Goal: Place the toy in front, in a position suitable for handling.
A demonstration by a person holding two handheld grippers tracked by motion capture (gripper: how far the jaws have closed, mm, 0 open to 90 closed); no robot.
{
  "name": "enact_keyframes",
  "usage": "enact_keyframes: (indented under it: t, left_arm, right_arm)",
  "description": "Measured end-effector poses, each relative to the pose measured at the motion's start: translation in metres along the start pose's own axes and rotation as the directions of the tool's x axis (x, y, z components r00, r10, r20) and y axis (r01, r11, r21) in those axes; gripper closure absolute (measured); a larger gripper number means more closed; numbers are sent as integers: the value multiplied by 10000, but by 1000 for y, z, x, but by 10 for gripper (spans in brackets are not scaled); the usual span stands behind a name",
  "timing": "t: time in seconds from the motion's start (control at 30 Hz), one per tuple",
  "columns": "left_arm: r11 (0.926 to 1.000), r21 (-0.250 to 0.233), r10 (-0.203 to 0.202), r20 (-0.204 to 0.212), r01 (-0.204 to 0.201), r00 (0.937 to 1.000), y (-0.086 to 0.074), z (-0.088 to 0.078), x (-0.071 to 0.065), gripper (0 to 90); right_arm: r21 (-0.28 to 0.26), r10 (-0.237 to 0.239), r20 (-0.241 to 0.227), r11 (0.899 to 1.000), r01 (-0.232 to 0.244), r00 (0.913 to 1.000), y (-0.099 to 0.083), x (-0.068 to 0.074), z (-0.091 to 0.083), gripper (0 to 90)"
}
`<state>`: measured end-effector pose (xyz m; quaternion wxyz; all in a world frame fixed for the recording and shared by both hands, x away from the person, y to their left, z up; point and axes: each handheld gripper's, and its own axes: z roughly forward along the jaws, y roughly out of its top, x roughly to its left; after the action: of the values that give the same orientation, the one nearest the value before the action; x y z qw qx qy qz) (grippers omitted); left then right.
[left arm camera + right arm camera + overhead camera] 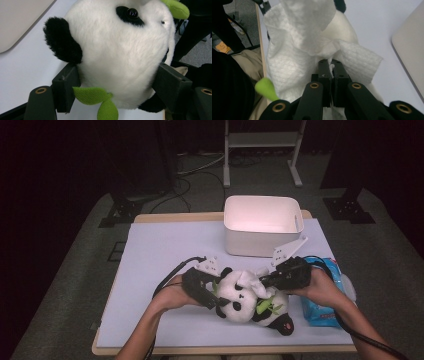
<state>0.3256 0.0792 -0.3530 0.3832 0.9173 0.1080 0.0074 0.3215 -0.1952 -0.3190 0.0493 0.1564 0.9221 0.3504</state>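
Observation:
A black-and-white plush panda (245, 302) with green leaves lies on the white table near its front edge. My left gripper (212, 295) is shut on the panda's head (120, 55), one jaw pressing in on each side. My right gripper (265, 281) is shut on a white wet wipe (307, 42), and the wipe (250, 281) lies crumpled against the top of the panda's head. In the right gripper view the jaws pinch a fold of the wipe, which spreads over the white plush beyond.
A white empty bin (262, 224) stands at the back of the table (165, 250). A blue pack of wipes (325, 295) lies at the right, under the right hand. The floor and a metal stand's legs (262, 150) lie beyond the table.

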Motion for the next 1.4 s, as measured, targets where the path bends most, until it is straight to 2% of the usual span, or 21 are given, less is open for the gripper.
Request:
enact_keyframes:
  t: [0.3, 0.57, 0.77, 1.0, 1.4]
  left_arm:
    - [10000, -50, 76, -123, -77, 9999, 5, -1, -3, 258]
    - [9998, -81, 204, -156, -206, 9997, 9, -1, -5, 258]
    - [9999, -37, 138, -89, -138, 9999, 7, -1, -3, 258]
    - [10000, 22, -50, -77, 50, 10000, 5, 0, -2, 258]
    - [9987, 75, -497, -129, 498, 9987, 3, 1, 2, 258]
  right_arm:
    - [-39, -35, -178, 10000, 35, 9998, 22, -6, 7, 867]
    - [81, -312, -256, 9995, 314, 9992, 48, -11, 16, 866]
    - [141, -437, -305, 9989, 442, 9986, 57, -12, 24, 866]
    - [161, -428, -272, 9989, 432, 9987, 51, -12, 21, 866]
    - [0, 100, -132, 10000, -100, 9999, 18, -13, 10, 866]
